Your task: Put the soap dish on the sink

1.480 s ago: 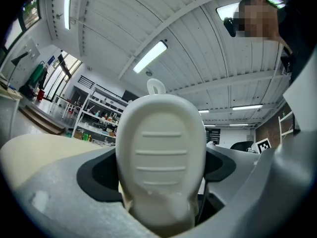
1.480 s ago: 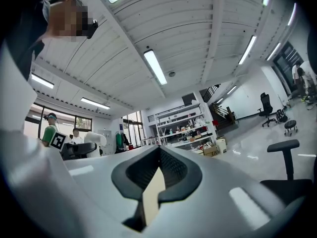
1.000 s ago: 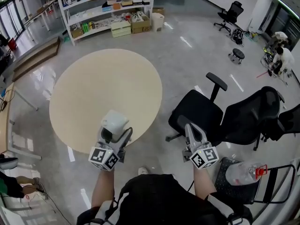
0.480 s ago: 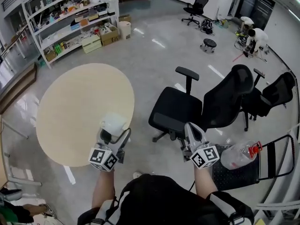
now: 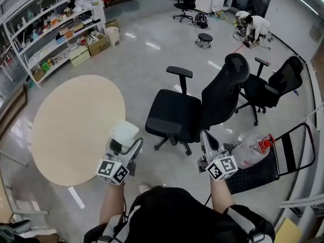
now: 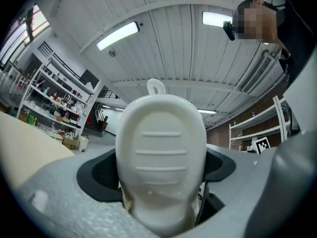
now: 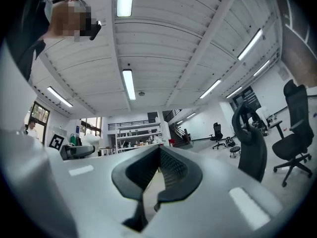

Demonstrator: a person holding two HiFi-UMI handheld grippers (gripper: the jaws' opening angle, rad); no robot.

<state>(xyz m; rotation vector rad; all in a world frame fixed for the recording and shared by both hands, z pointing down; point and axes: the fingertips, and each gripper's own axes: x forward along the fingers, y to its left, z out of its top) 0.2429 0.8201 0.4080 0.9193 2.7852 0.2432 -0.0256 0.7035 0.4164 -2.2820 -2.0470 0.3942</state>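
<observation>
A white oval soap dish (image 5: pixel 124 133) with ribbed grooves is clamped in my left gripper (image 5: pixel 122 142), which is held at waist height over the near edge of the round table. In the left gripper view the soap dish (image 6: pixel 161 148) stands upright between the jaws and fills the middle. My right gripper (image 5: pixel 207 143) is held at the same height above the floor beside a black chair. Its jaws are shut with nothing between them, as the right gripper view (image 7: pixel 157 175) shows. No sink is in view.
A round beige table (image 5: pixel 71 130) stands at the left. Black office chairs (image 5: pixel 187 110) (image 5: pixel 268 90) are straight ahead and to the right. A black wire seat with a plastic bottle (image 5: pixel 250 153) is at my right. Shelves (image 5: pixel 45 29) line the far left, and a person (image 5: pixel 255 24) crouches at the far back.
The view has swung to the right: the table slid left and the office chairs came to the middle. Both grippers keep their pose, the left still on the soap dish.
</observation>
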